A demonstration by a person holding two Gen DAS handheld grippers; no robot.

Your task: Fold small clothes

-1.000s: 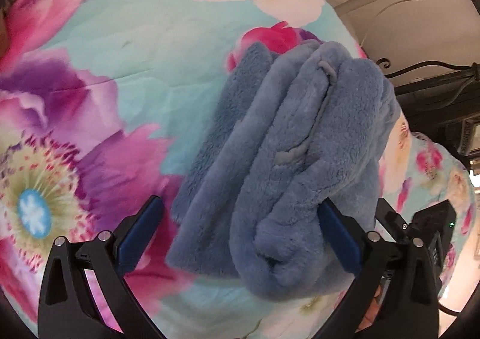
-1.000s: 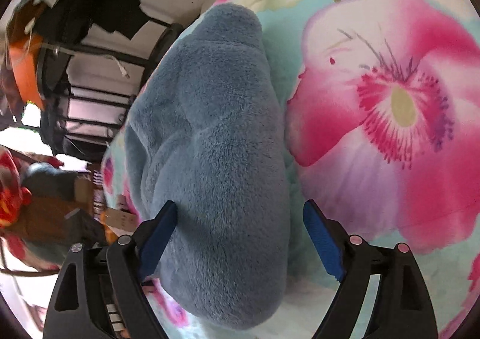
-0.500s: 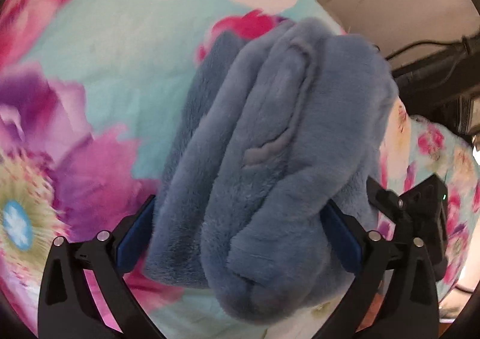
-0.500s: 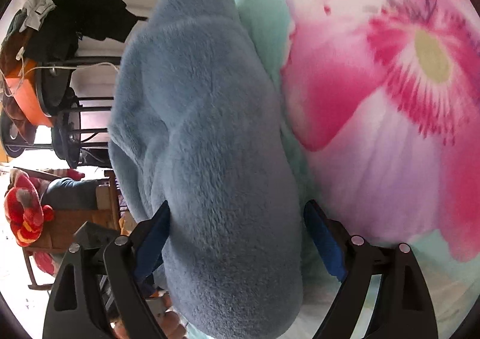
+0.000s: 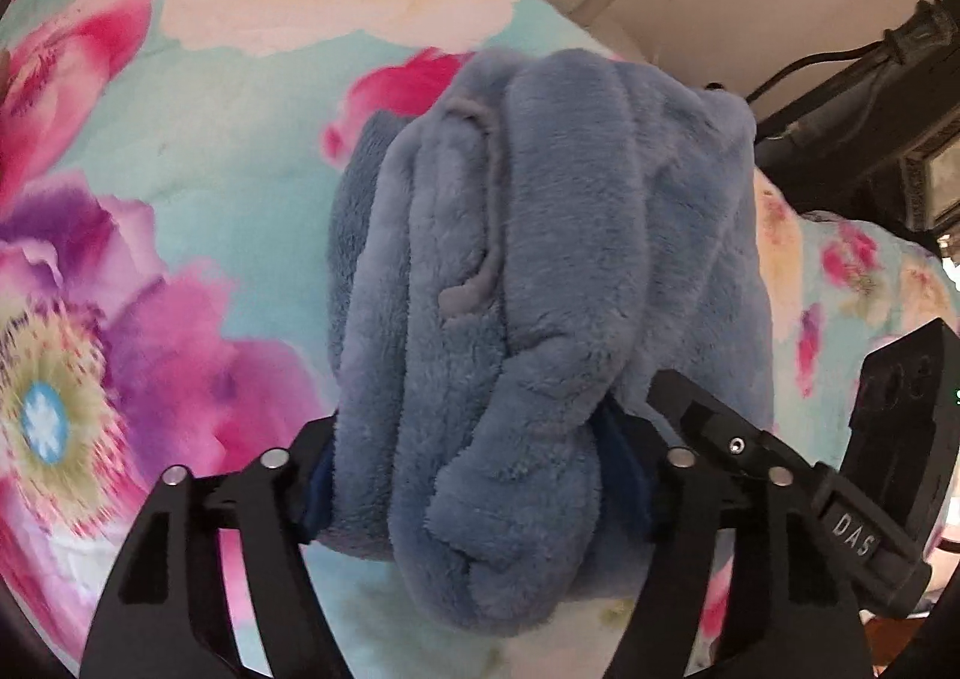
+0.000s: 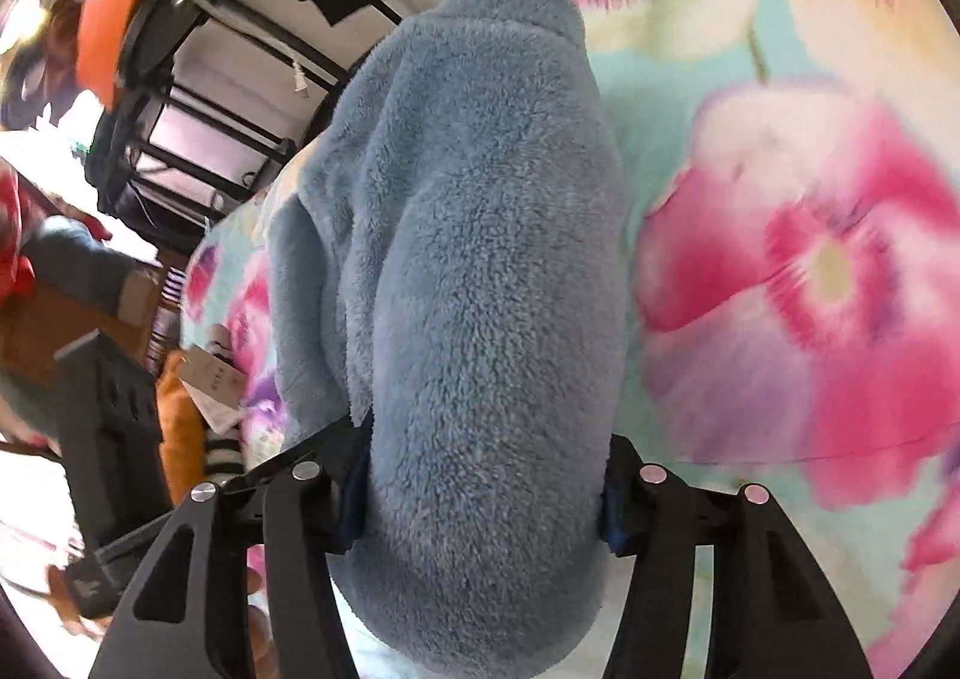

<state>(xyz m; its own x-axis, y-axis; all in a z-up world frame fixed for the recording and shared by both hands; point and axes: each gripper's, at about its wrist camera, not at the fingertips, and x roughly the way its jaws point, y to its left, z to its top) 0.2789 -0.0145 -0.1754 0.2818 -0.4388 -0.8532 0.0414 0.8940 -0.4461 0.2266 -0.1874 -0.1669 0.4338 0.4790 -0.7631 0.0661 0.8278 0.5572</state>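
Left gripper [image 5: 474,475] clenched on the near end of a bundled blue fleece garment [image 5: 540,271], right gripper [image 6: 480,490] clamped on its other end, bundle bulging between both finger pairs, lying on a floral bedsheet [image 5: 180,138], dark metal rack [image 6: 198,96] behind

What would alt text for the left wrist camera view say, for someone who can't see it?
A folded, fluffy blue fleece garment is squeezed between the two black fingers of the left gripper, seen from just behind them. It lies over a turquoise bedsheet printed with big pink and purple flowers, with a second black gripper at the right edge.
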